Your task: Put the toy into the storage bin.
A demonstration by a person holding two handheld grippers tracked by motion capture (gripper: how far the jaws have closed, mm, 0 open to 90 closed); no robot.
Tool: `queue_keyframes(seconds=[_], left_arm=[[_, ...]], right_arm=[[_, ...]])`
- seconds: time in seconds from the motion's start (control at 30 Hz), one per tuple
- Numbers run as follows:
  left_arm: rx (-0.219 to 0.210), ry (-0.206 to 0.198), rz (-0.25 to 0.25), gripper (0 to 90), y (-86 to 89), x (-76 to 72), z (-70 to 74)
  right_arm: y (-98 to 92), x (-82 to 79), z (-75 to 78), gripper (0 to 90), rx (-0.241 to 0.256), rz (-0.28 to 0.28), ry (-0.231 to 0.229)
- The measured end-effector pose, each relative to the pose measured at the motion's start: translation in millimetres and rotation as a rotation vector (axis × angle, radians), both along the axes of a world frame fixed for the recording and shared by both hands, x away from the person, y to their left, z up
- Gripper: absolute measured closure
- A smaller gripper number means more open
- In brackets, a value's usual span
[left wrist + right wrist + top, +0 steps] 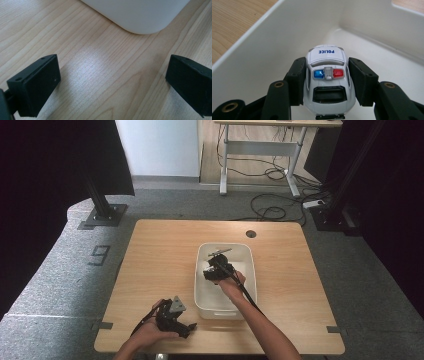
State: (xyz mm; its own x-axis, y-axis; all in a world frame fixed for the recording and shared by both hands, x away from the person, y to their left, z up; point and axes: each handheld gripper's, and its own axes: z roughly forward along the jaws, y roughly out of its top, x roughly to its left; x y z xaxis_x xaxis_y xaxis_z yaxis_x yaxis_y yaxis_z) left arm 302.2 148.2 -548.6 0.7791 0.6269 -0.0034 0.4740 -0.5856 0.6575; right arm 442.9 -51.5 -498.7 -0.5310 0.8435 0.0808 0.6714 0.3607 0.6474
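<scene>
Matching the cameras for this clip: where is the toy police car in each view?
High view: hidden under the right hand-held gripper, inside the white bin.
Left gripper view: not in it; just the bin's corner.
Right gripper view: toy police car centre, clamped between the jaws.
Shared landmark: the white bin.

Both grippers are black — the left gripper point(176, 319) carries a grey three-cornered plate, the right gripper point(216, 268) trails a black cable. Blocky fingers point(295, 80), brass-ringed screw holes. Forearms bare — no sleeves.
</scene>
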Motion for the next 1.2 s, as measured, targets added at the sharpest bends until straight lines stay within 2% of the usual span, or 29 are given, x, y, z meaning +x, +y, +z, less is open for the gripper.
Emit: queue_keyframes(seconds=[0.13, 0.4, 0.57, 0.73, 0.9, 1.2], left_arm=[[0.001, 0.0, 0.0, 0.0, -0.1, 0.0, 0.0], [-0.001, 0.0, 0.002, 0.0, -0.3, -0.3, 0.0], [-0.001, 0.0, 0.003, 0.0, -0.5, -0.4, 0.0], [-0.003, 0.001, 0.003, 0.0, -0.6, -0.5, -0.1], [-0.001, 0.001, 0.002, 0.0, -0.5, -0.4, 0.0], [0.0, 0.001, 0.002, 0.0, -0.4, -0.4, 0.0]], right_arm=[[1.6, -0.6, -1.8, 50.0, -0.007, 0.017, 0.005], [5.2, 0.6, -10.4, 49.9, -0.029, 0.036, 0.048], [5.8, 1.6, -13.8, 49.8, -0.027, 0.054, 0.072], [5.5, 3.6, -18.1, 49.6, -0.05, 0.054, 0.093], [7.1, 2.9, -20.6, 49.3, -0.089, 0.066, 0.089], [6.8, 3.5, -21.3, 49.1, -0.061, 0.063, 0.097]])
